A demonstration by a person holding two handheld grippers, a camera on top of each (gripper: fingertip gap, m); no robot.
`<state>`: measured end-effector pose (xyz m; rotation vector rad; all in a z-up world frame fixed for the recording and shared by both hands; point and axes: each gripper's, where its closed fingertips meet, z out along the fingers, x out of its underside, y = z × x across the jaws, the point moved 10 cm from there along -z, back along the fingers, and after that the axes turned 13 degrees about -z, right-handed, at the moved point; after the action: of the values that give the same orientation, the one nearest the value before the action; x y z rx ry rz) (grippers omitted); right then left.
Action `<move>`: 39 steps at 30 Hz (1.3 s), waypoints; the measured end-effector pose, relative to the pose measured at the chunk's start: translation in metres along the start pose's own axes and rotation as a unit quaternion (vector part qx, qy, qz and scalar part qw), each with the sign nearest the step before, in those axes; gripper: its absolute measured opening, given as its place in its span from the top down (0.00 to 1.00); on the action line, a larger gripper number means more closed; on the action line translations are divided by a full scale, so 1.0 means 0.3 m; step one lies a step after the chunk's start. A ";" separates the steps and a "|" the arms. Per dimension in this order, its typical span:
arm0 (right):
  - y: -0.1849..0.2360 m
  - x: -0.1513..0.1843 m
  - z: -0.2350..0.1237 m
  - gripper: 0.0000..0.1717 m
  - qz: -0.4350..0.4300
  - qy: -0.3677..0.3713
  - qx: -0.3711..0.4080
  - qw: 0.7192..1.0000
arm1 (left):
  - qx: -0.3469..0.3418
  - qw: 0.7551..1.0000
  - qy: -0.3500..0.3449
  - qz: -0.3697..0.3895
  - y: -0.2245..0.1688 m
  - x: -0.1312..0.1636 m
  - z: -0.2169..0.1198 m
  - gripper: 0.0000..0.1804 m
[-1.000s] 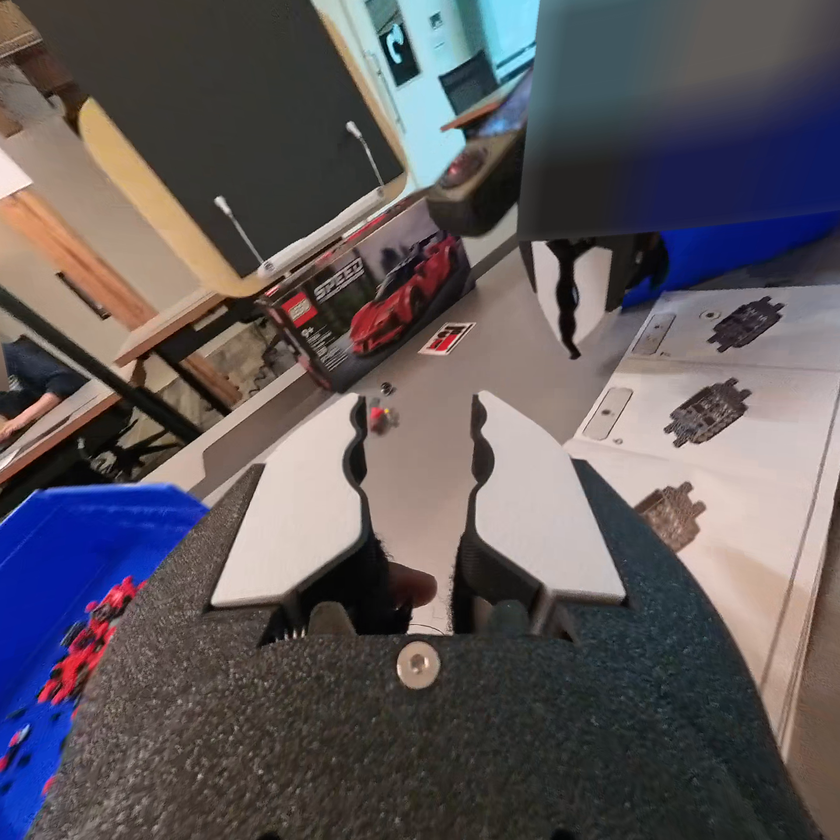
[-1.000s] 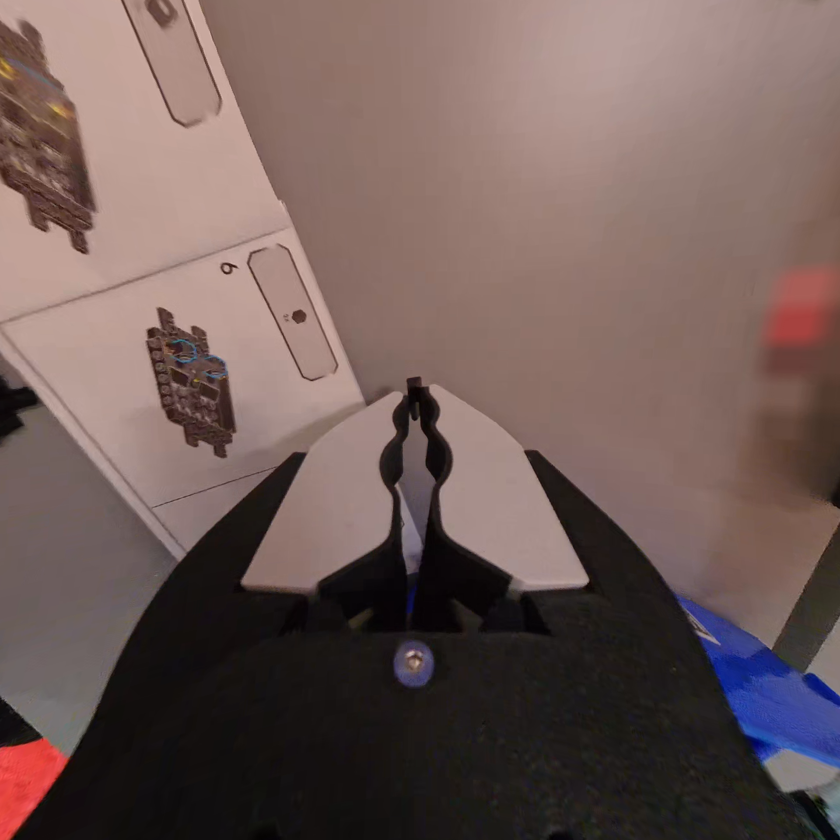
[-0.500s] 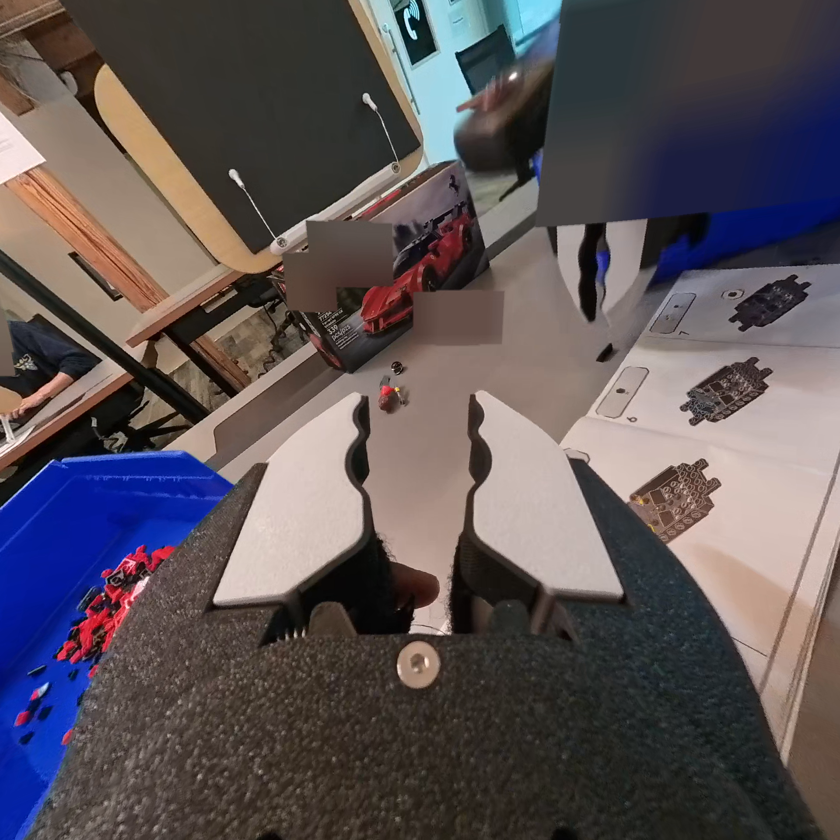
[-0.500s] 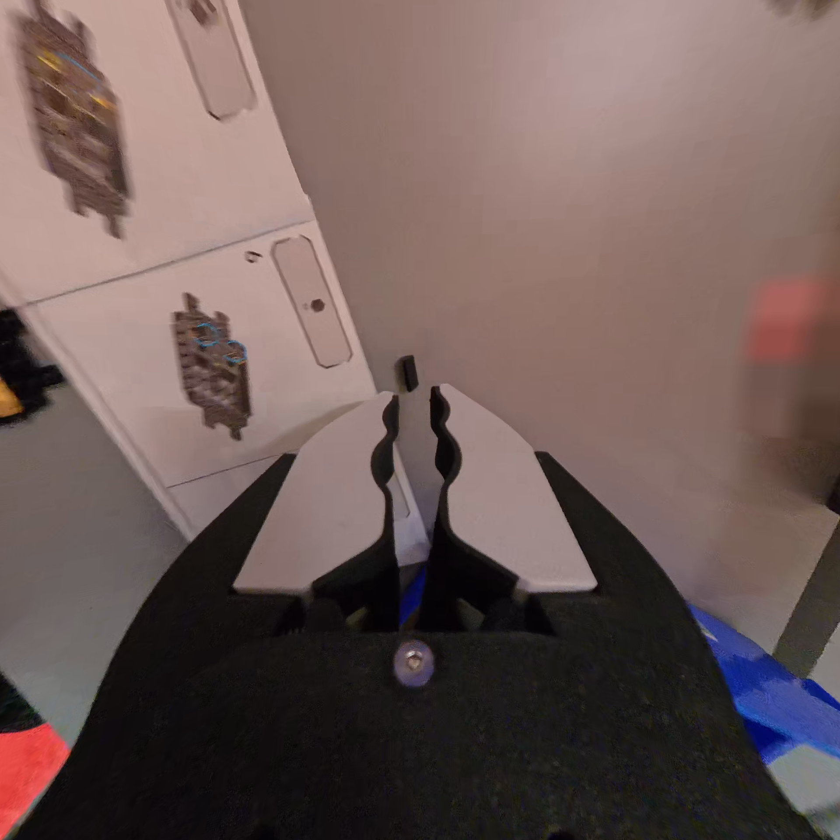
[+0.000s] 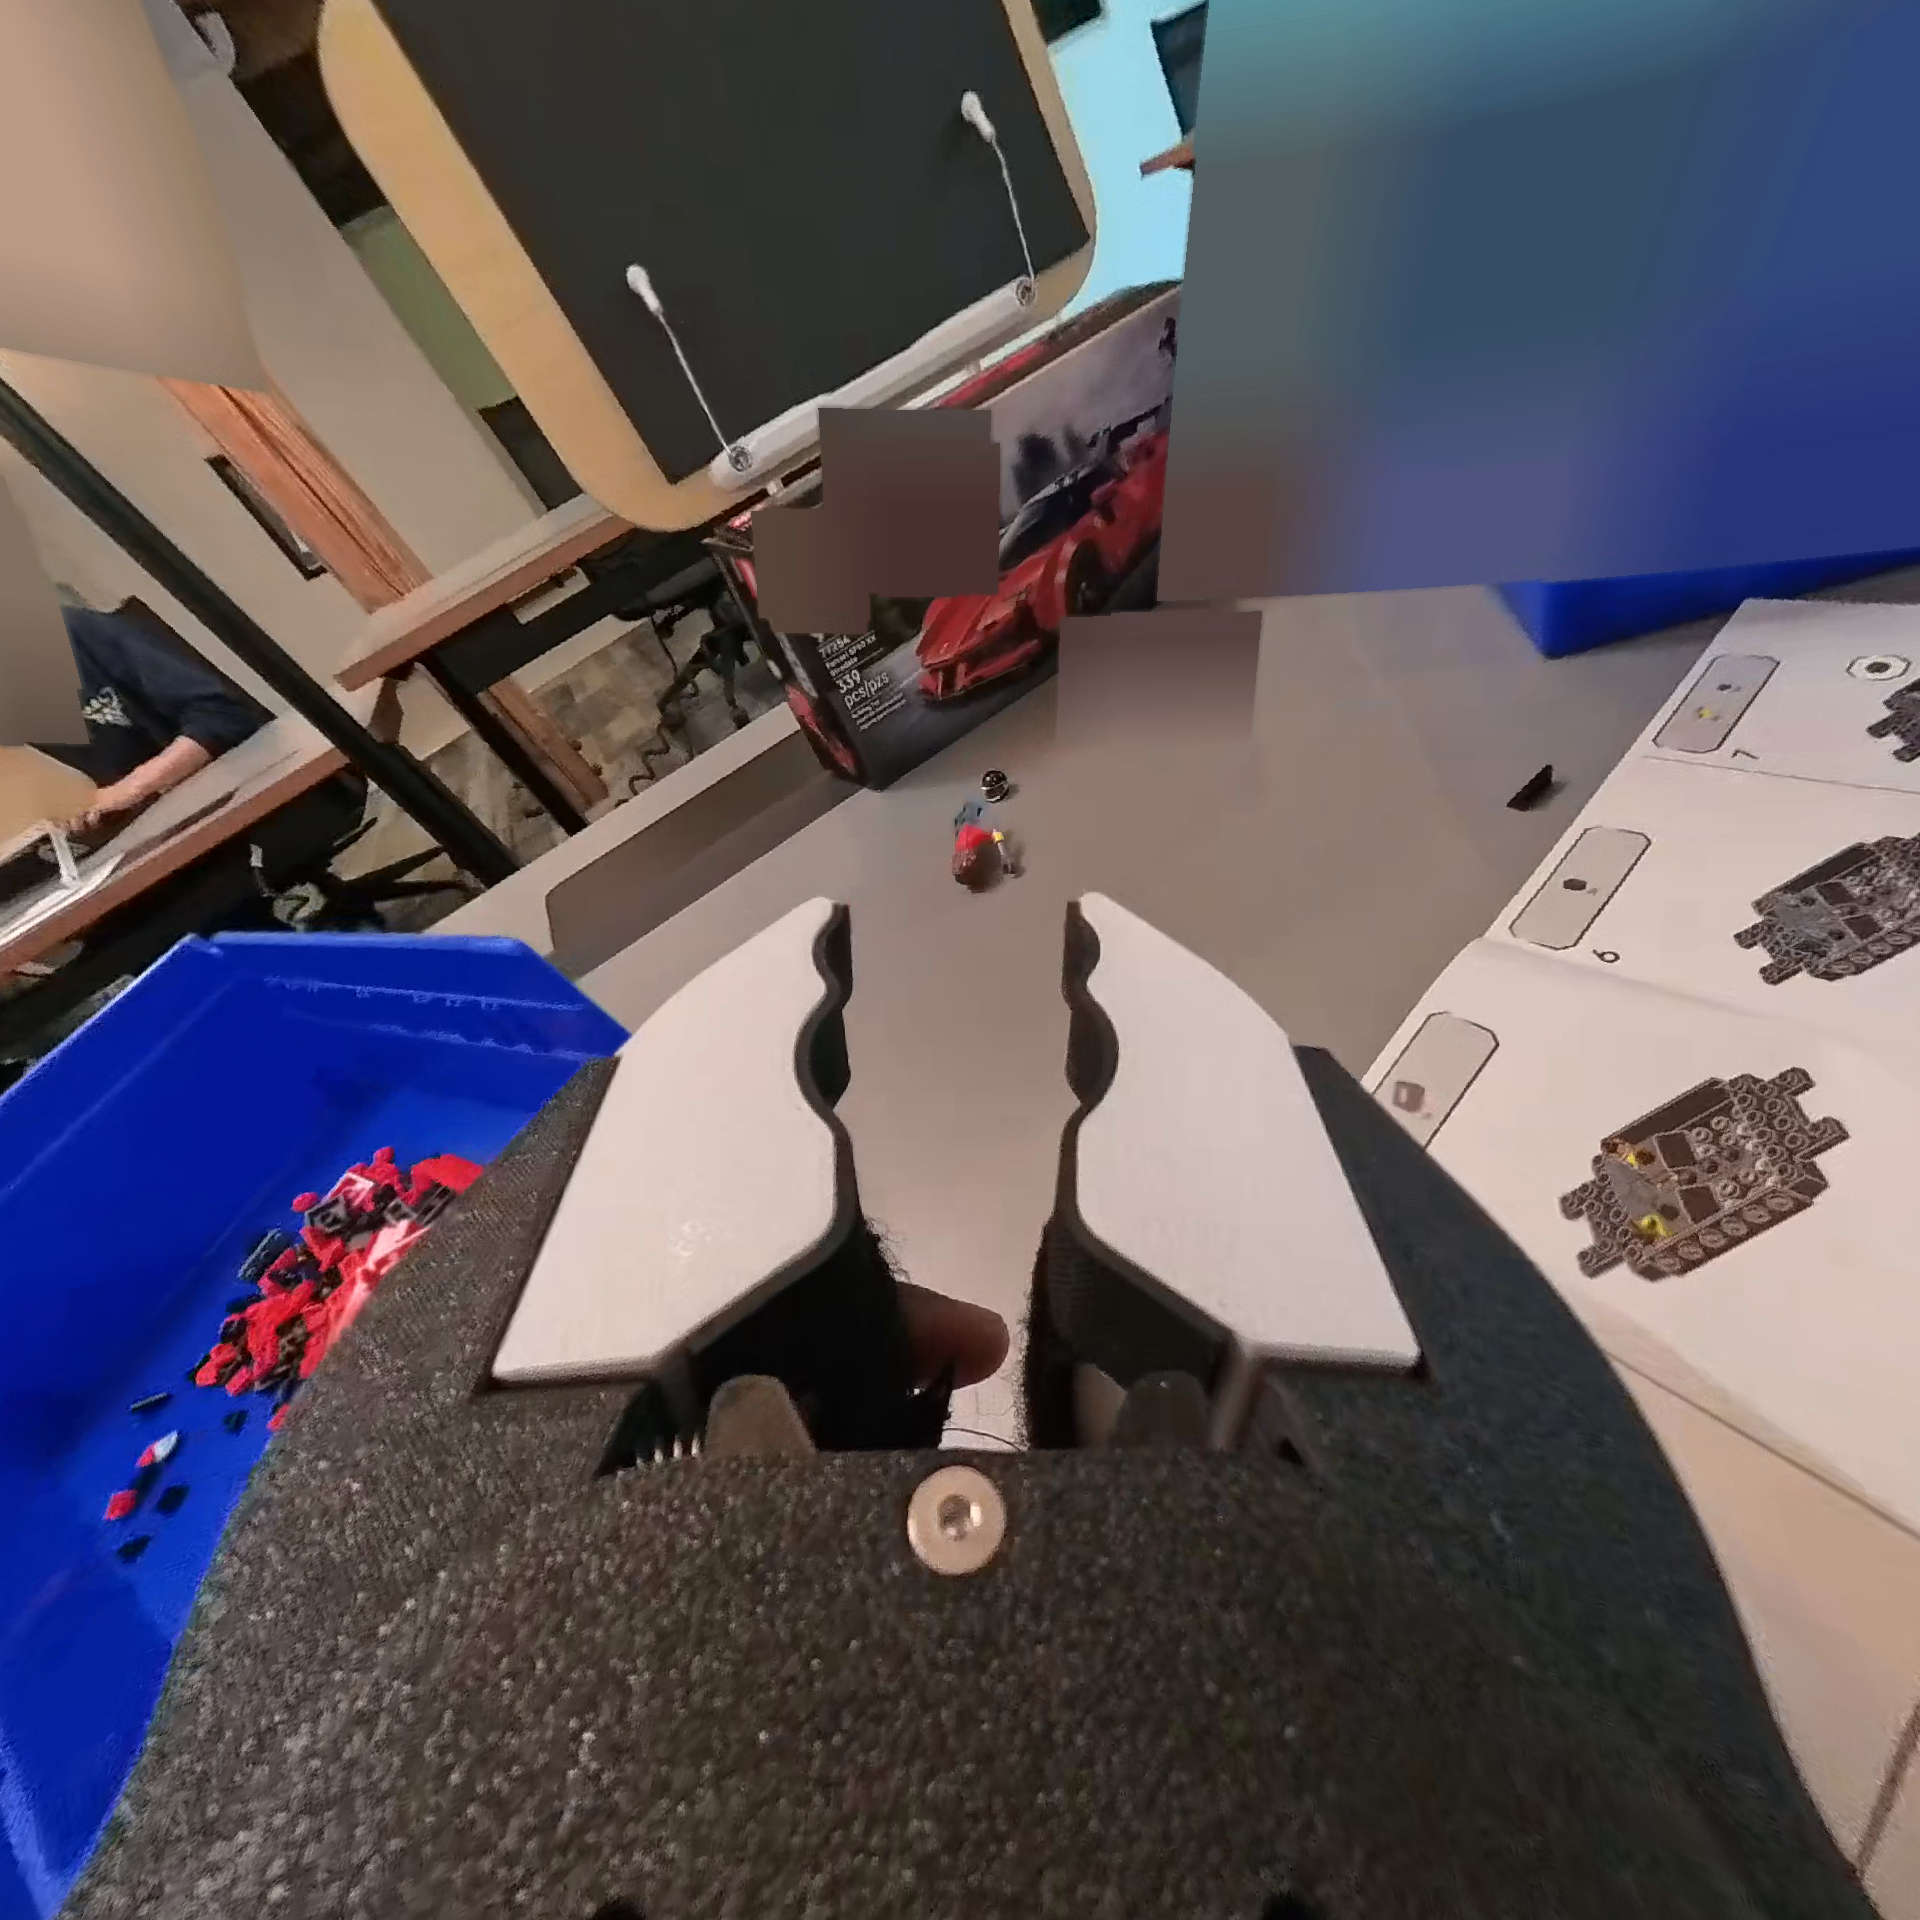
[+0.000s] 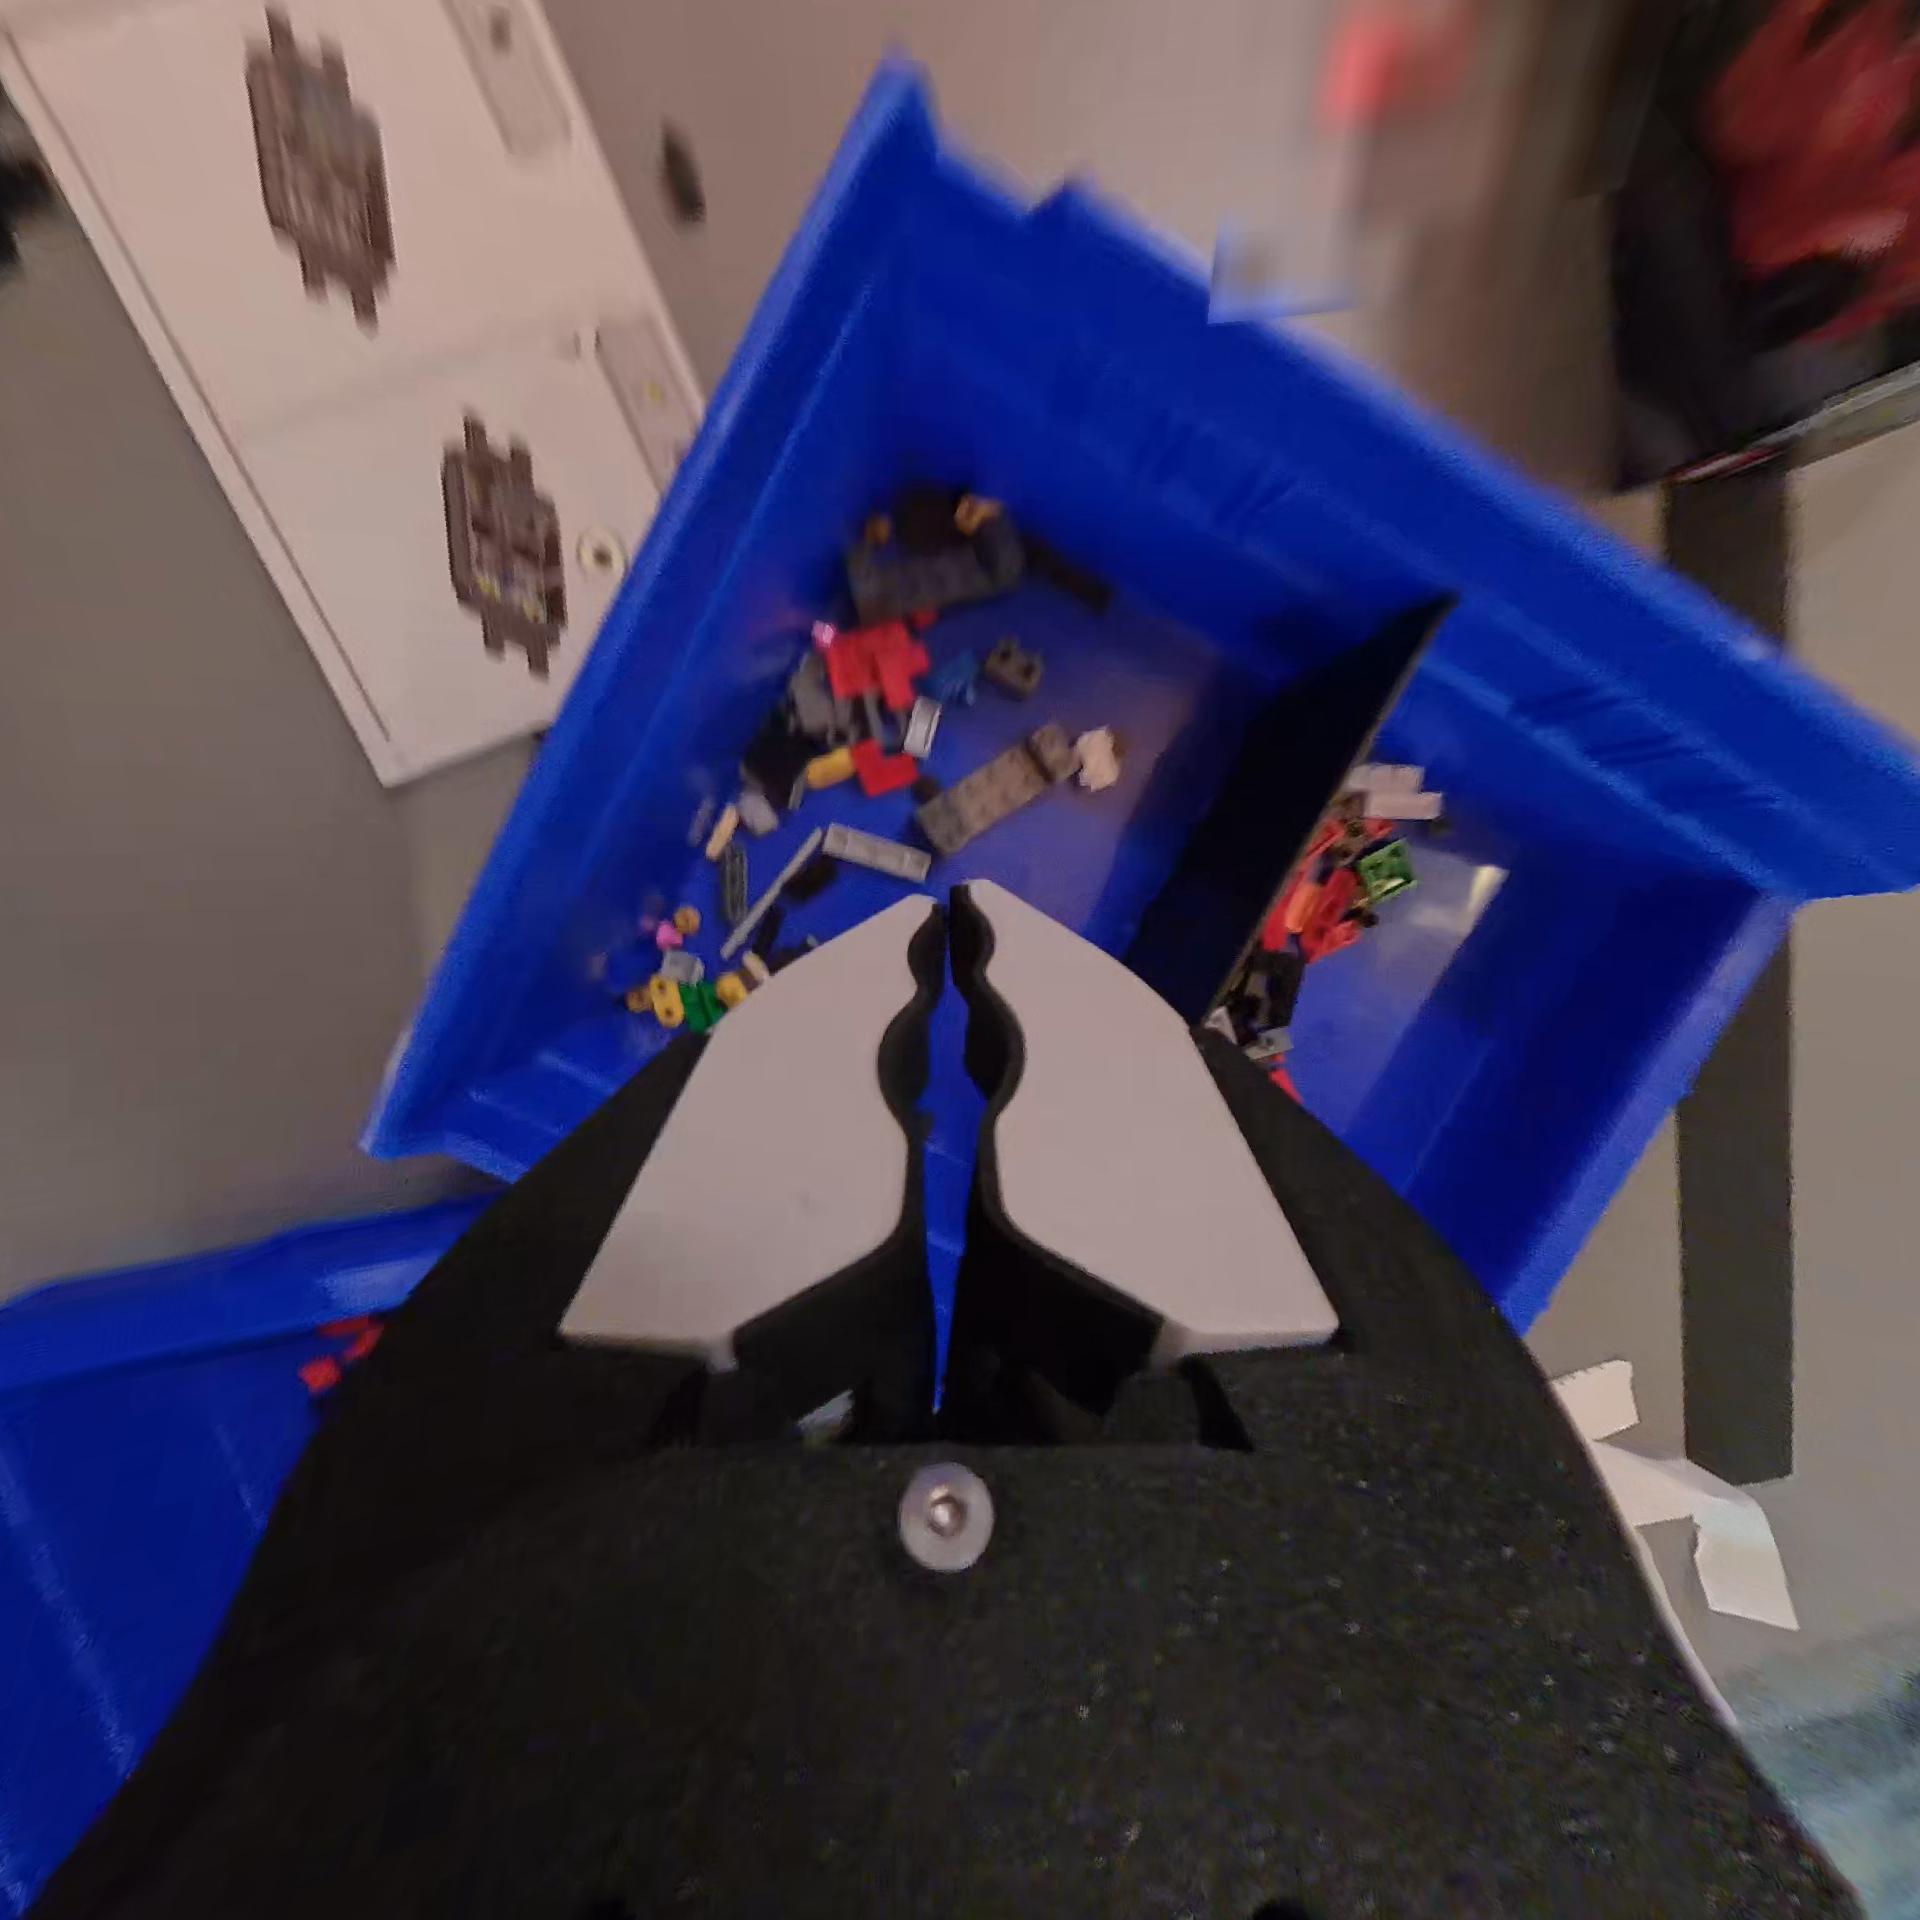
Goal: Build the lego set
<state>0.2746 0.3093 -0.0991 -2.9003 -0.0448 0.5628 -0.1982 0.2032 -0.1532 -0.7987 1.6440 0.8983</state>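
Bricks (image 6: pixel 883 727) fill the blue bin (image 6: pixel 1091 416) under the closed, empty right hand-held gripper (image 6: pixel 949 914); the left hand-held gripper (image 5: pixel 956 914) gapes empty above the counter (image 5: pixel 1195 831).

Blue bin (image 6: pixel 1143 436) with red, grey, yellow and green bricks (image 6: pixel 883 727); grey worktop (image 5: pixel 1195 831); white booklet (image 5: pixel 1714 1039) printed with dark grey models.

Two hand-held grippers, alike in build

Each gripper, left (image 5: pixel 958 914) and right (image 6: pixel 948 902), is built with a black, grainy-textured body, from which two flat pale grey fingers (image 5: pixel 717 1132) (image 6: pixel 1122 1122) are carried, edged inside with wavy black pads (image 5: pixel 831 997). A single silver screw (image 5: pixel 956 1521) (image 6: pixel 943 1515) is set in the middle of each body.
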 end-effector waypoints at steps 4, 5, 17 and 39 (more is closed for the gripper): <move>0.013 0.043 0.093 0.97 -0.043 0.068 -0.080 0.994 | -0.005 1.000 0.014 -0.003 -0.014 -0.013 0.035 0.79; 0.012 0.050 0.108 0.96 -0.051 0.086 -0.096 0.990 | -0.006 1.000 0.018 -0.003 -0.017 -0.015 0.042 0.79; 0.008 0.092 0.266 0.94 0.045 0.216 -0.113 0.969 | -0.017 0.998 0.059 0.022 -0.043 -0.016 0.099 0.80; 0.002 0.052 0.296 0.99 0.105 0.245 -0.117 0.957 | -0.023 0.997 0.064 0.043 -0.035 0.007 0.055 0.80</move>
<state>0.2559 0.3255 -0.1860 -3.2079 0.2874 -0.1612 -0.1819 0.2122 -0.1598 -0.8372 1.7874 0.9642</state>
